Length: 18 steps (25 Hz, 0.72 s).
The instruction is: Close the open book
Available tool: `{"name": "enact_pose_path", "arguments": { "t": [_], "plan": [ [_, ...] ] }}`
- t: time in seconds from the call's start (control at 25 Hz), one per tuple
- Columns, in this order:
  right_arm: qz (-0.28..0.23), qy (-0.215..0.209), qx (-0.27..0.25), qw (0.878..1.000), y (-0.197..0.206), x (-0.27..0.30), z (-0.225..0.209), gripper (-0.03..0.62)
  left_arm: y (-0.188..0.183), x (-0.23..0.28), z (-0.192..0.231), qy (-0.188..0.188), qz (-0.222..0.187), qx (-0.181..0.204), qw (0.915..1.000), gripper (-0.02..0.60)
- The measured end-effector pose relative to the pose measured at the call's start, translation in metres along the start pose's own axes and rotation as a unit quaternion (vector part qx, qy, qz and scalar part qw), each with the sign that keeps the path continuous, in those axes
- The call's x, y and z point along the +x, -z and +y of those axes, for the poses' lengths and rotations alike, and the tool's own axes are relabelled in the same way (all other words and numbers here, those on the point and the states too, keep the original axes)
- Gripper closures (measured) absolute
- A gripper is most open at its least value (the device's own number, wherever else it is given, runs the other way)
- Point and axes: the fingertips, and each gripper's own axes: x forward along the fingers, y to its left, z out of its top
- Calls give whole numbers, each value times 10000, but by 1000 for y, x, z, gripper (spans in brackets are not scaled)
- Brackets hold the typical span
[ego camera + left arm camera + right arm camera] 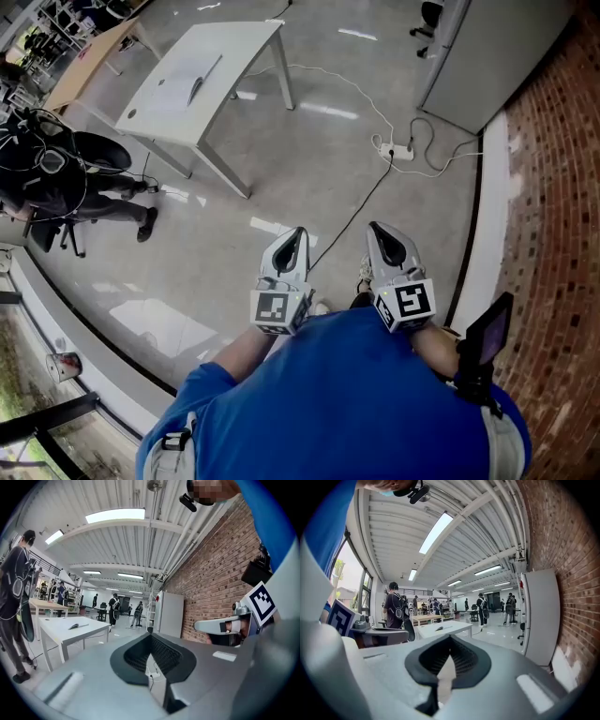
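Book [202, 80] open on table [173, 108], left tongs [298, 232] closed, right tongs [376, 228] closed

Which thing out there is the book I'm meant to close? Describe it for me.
Find the white table standing alone on the grey floor. The open book lies near its middle. Its pale pages with a dark edge are the only large thing on that top, and the wooden table stands beyond.

No readable text, label, brand or number anywhere.

The left claw [296, 234] and right claw [378, 230] are grey, the table [161, 105] white
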Motion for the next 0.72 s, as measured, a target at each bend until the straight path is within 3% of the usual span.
{"name": "enact_pose_path", "arguments": {
  "t": [0.32, 0.72],
  "plan": [
    [-92, -97, 79, 9999, -4, 54, -74, 591, 1, 88, 1, -127, 74, 122, 9998, 575],
    [-156, -213, 202, 9994, -27, 102, -201, 591, -25, 217, -40, -221, 23, 268, 9994, 574]
  ]
}}
